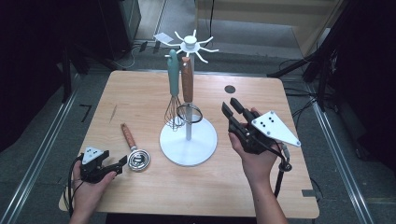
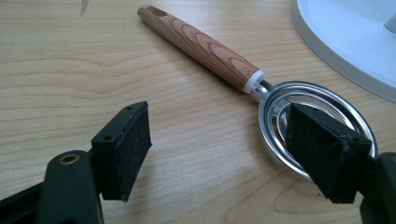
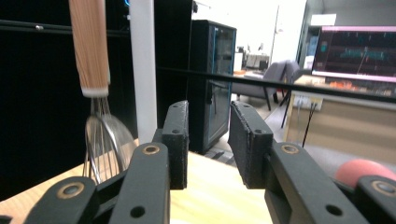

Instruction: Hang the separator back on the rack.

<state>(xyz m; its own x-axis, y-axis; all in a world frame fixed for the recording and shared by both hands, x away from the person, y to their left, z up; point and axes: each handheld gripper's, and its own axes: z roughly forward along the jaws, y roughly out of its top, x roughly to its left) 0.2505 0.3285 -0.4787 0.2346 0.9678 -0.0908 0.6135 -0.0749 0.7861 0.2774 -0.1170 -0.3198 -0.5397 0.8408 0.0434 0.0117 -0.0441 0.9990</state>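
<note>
The table (image 1: 140, 93) carries a white stand (image 1: 188, 140) at its centre with 2 utensils hanging. My right gripper (image 1: 232, 108) hovers right of it, jaws parted around nothing. Near the front-left corner, my left gripper (image 1: 120, 163) straddles the strainer's (image 1: 138, 160) rim, unclenched.

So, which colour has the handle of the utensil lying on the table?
Brown wood grain on the handle, with a white collar; clearest in the left gripper view.
</note>
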